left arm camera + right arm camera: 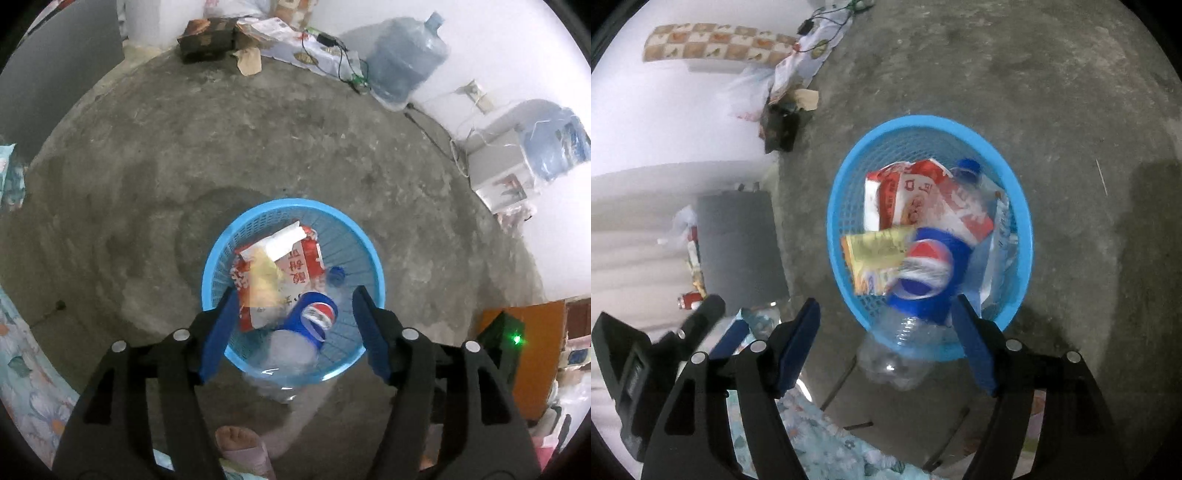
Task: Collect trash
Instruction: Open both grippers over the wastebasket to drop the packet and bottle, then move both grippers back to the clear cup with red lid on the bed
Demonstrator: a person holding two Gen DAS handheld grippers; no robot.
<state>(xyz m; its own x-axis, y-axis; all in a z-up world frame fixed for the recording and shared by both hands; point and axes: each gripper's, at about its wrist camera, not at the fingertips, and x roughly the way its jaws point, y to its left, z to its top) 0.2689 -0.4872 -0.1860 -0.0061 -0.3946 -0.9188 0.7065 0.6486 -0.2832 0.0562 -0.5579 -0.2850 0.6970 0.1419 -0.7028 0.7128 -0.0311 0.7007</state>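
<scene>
A blue mesh basket [258,221] stands on the concrete floor, seen from above in both views [849,166]. In it lie a red and white snack bag [295,258], a yellow wrapper [877,245] and a clear Pepsi bottle [317,314] with a blue cap [337,275]. The bottle is blurred and its base pokes over the near rim [897,358]. My left gripper [293,334] is open and empty above the basket's near side. My right gripper [886,345] is open and empty, just above the bottle's base.
Two large water jugs [402,62] and a white box stand by the wall at right. Cardboard and cloth clutter [221,37] lies at the far floor edge. A grey bin [738,240] stands left of the basket. Floral bedding [820,443] lies below. A foot [240,443] is near.
</scene>
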